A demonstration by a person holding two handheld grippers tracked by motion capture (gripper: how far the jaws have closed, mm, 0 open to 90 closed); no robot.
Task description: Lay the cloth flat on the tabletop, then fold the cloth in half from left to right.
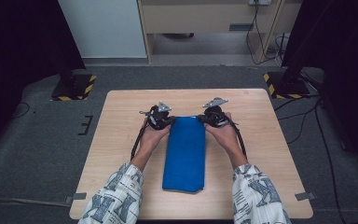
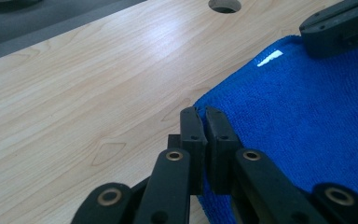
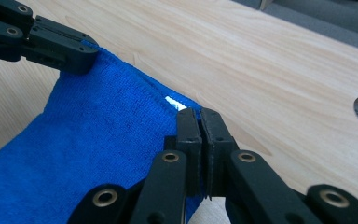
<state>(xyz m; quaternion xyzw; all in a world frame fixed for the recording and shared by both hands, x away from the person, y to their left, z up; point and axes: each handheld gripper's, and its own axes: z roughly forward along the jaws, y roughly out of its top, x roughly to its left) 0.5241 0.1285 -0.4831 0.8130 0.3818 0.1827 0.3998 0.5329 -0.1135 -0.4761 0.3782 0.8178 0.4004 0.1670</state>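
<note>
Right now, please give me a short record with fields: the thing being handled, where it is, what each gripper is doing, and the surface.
thing: blue towel, folded into a long strip
place: middle of the wooden table, its length running away from the person
left gripper: fingers shut on the towel's far left corner
right gripper: fingers shut on the towel's far right corner, beside a small white label
far edge: stretched between the two grippers
table detail: round hole in the wood
</note>
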